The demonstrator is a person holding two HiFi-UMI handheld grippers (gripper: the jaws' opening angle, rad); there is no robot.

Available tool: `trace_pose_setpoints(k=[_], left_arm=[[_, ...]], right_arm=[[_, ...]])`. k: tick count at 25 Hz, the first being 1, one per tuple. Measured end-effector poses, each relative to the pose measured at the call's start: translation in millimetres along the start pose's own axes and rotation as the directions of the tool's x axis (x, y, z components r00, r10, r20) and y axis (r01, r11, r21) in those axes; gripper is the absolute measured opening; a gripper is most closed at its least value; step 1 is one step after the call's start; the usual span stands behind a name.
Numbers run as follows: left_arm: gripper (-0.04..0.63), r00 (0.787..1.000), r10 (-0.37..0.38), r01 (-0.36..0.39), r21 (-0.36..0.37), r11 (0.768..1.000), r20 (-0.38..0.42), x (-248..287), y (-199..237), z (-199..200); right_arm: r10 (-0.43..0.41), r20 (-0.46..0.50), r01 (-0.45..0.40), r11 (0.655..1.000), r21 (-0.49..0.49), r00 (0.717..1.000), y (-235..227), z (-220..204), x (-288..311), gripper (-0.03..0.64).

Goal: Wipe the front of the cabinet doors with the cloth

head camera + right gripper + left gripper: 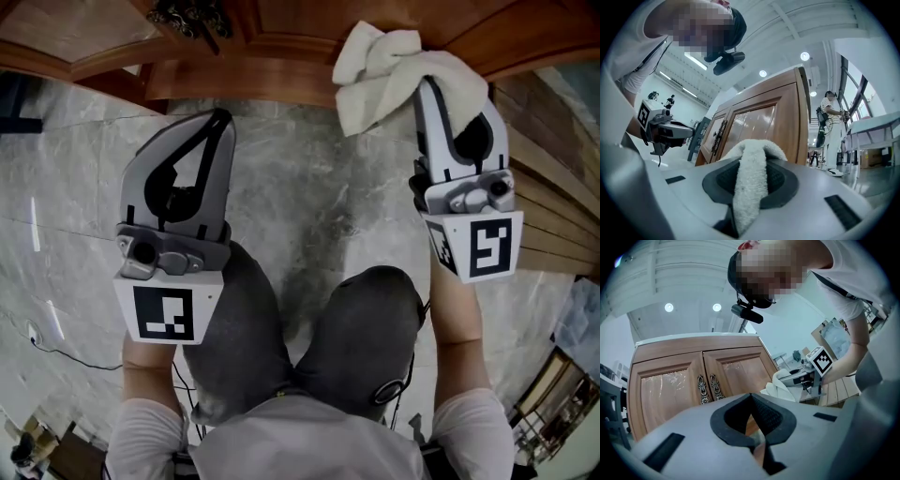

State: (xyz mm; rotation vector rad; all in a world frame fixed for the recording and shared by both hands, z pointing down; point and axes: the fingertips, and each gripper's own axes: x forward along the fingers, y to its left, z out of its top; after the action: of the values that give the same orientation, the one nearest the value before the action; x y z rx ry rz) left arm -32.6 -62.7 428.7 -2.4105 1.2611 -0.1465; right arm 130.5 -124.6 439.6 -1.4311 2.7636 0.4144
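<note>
The wooden cabinet (281, 47) runs along the top of the head view. Its two doors (665, 390) carry ornate metal handles (708, 386) at the centre seam. A white cloth (394, 70) is bunched against the lower edge of the right door. My right gripper (427, 89) is shut on the cloth (750, 178), and a strip of it runs between the jaws. The right door (754, 122) rises just beyond it. My left gripper (220, 117) hangs over the floor, short of the cabinet. Its jaws meet at the tip (751, 397) with nothing between them.
Grey marble floor (309, 187) lies under both grippers. The person's knees (375, 319) are below me. A slatted wooden panel (553, 187) stands to the right of the cabinet. A thin cable (56, 352) lies at the lower left. Another person (828, 122) stands far off.
</note>
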Motion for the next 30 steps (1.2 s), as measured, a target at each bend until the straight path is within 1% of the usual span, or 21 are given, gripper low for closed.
trace_pose_setpoints(k=[4,10,14,16,17,19,20,22,24,30], left_arm=[[0.018,1.0,-0.012,0.012,-0.015,1.0,-0.004,11.4,-10.0,-6.5],[0.018,0.999,-0.034,0.034,-0.042,0.999,-0.001,29.3,-22.3,-18.7],[0.018,0.998,-0.062,0.061,-0.083,0.995,-0.013,38.3,-28.6,-28.2],[0.018,0.997,-0.073,0.07,-0.121,0.99,-0.02,43.5,-30.1,-25.0],[0.018,0.996,-0.08,0.075,-0.156,0.985,-0.025,45.0,-31.0,-20.3],[0.018,0.994,-0.105,0.093,-0.244,0.965,-0.038,45.2,-35.0,-3.5],[0.018,0.991,-0.123,0.107,-0.273,0.956,-0.044,44.7,-37.8,7.3],[0.018,0.985,-0.164,0.142,-0.278,0.95,-0.059,43.3,-39.7,30.1],[0.018,0.979,-0.189,0.163,-0.281,0.946,-0.07,41.2,-32.5,52.3],[0.018,0.978,-0.174,0.132,-0.31,0.942,-0.111,21.9,7.0,124.6]], right_arm=[[-0.035,-0.017,0.035,0.999,-0.008,0.999,-21.1,-5.9,-18.9,0.092],[-0.051,-0.022,0.051,0.999,-0.002,0.998,-33.5,-14.0,-30.1,0.092],[-0.064,-0.015,0.064,0.998,0.016,0.998,-30.0,-12.0,-30.5,0.092],[-0.065,-0.023,0.065,0.997,0.031,0.998,-28.7,-8.1,-27.5,0.092],[-0.067,-0.033,0.068,0.997,0.04,0.997,-28.0,-5.5,-26.5,0.092],[-0.074,-0.065,0.078,0.995,0.062,0.995,-25.8,2.9,-26.0,0.092],[-0.078,-0.081,0.084,0.994,0.07,0.994,-24.7,9.8,-25.1,0.092],[-0.085,-0.107,0.093,0.993,0.07,0.991,-21.5,28.1,-19.2,0.092],[-0.078,-0.127,0.086,0.994,0.061,0.989,-16.0,49.4,-12.5,0.092],[-0.044,-0.145,0.054,0.996,0.066,0.988,-2.9,129.6,-6.9,0.092]])
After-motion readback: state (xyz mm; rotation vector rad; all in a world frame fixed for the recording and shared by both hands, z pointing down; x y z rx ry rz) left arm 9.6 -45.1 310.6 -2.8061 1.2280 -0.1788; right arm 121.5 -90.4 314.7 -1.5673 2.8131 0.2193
